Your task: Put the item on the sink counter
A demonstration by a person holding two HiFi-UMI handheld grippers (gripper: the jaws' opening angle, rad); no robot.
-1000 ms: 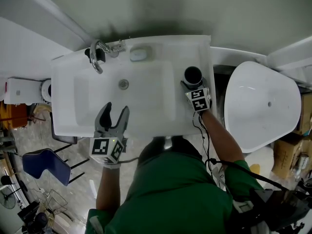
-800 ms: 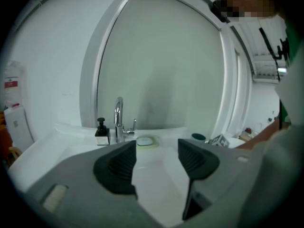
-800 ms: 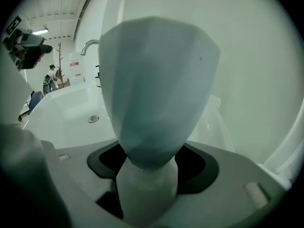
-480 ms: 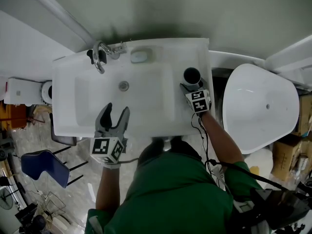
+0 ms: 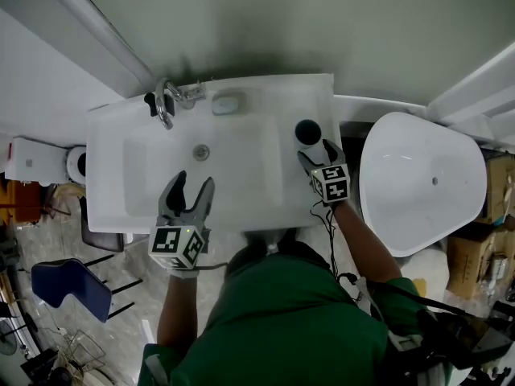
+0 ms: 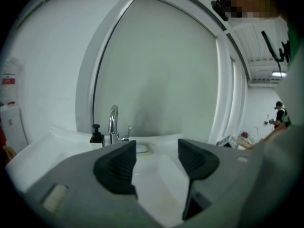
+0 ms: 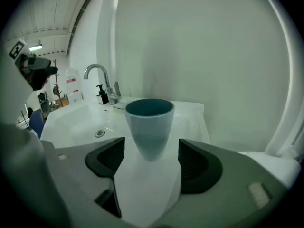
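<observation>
The left gripper [image 5: 193,185] is hovering over the near part of the sink [image 5: 105,175], its fingers spread apart and carrying nothing, with only the white bowl showing between them. Beyond it, the tap [image 5: 165,99] is curving over the back rim beside a dark pump bottle [image 5: 153,100], and a soap dish [image 5: 228,103] is lying just to their right. Further right, the blue cup [image 5: 307,130] is standing upright, mouth up, on the flat white table [image 5: 318,95] that borders the bowl on that side. The placing therefore looks done and the letting go is under way. The right gripper [image 5: 316,149] is pointing at the cup from the near side. Its fingers [image 7: 107,158] have just been opening and are now standing wide and released. The cup's narrow foot is showing in the gap just ahead of the pads, and neither pad is touching it. To finish this well, the person should probably be drawing the gripper straight back along the line it is pointing, keeping the fingers wide and the wrist steady. The cup tapers to a small base, so it would likely tip at a sideways brush from either pad. The left gripper seems best kept where it is, well apart from the cup.
</observation>
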